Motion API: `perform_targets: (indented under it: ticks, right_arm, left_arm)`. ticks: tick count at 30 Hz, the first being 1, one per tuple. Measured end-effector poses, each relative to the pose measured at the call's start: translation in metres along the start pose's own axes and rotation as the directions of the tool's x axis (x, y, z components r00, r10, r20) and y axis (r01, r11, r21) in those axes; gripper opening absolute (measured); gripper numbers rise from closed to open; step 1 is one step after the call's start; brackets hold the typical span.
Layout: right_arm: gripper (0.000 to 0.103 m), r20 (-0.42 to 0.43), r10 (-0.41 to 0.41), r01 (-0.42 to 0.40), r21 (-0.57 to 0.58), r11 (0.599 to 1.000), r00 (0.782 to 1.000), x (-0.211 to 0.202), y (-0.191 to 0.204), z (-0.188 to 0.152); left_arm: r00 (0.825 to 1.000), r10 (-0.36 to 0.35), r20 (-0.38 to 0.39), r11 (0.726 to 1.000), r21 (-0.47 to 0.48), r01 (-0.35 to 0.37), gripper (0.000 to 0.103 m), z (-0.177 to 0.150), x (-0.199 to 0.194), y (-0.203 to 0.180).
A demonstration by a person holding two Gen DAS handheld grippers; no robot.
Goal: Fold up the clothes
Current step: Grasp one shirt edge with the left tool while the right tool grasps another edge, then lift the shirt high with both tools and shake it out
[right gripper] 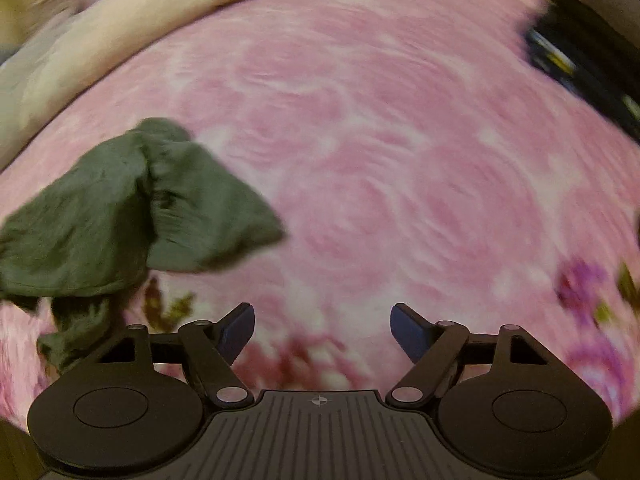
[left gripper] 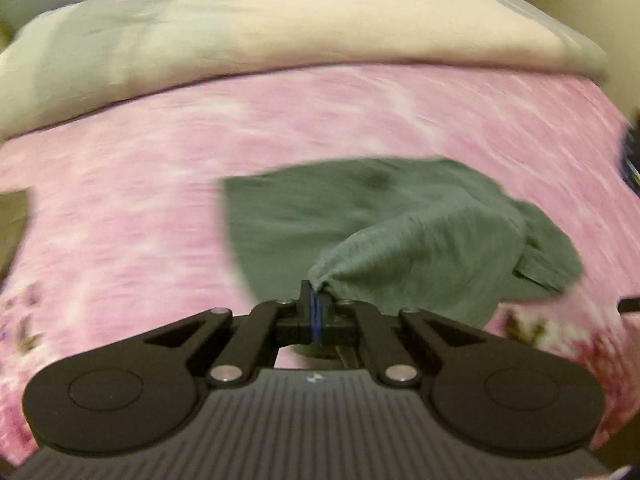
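The left claw point(left gripper: 316, 294) sits pinched together on a bunched corner of the green garment point(left gripper: 400, 232), its blue-lined pads squeezing a small peak of cloth so that the fabric rises from the bed in a taut ridge toward the grip. Holding by a corner like this looks meant to let the piece be carried over itself for a fold, since the rest of the cloth lies spread on the pink floral bedspread point(left gripper: 140, 200) and can act as the base layer. The left edge of the garment lies fairly straight and flat, while its right side is rumpled, with a loose flap trailing off toward the edge of the view; whether it is already folded once cannot be told through the motion blur. Behind it, a cream blanket point(left gripper: 360, 28) is heaped along the far side of the bed, well apart from the work. In the right wrist view the same green garment point(right gripper: 120, 208) shows to the left, lifted and draped in two lobes over the pink floral bedspread point(right gripper: 400, 140). The right claw point(right gripper: 322, 332) hangs over bare bedspread with its blue pads spread wide and nothing between them, near the garment but not touching it, probably kept free to catch another edge.
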State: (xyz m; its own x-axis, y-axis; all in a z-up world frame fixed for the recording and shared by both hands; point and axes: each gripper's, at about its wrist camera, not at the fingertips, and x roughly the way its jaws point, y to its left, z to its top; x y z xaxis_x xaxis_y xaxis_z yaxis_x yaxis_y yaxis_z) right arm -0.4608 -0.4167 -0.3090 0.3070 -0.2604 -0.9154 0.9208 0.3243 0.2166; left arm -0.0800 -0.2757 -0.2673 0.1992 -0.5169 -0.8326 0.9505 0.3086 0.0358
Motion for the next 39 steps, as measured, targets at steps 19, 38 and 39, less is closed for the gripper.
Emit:
perform_targets:
  ticks: [19,38,39]
  right_arm:
    - [0.001,0.2,0.005,0.105,-0.537,0.837,0.98,0.03,0.075,0.017]
    - [0.0,0.835,0.282,0.174,-0.402,0.899,0.472,-0.288,0.11,0.127]
    - [0.0,0.84,0.289,0.173,-0.404,0.898,0.46,-0.297,0.11,0.124]
  left_arm:
    - [0.992,0.002,0.127,1.0,-0.019,0.0,0.0,0.009,-0.031,0.065]
    - [0.804,0.045,0.593,0.988,-0.145,0.051,0.0,0.11,-0.249,0.111]
    - [0.802,0.041,0.596,0.988,-0.144,0.056,0.0,0.105,-0.257,0.11]
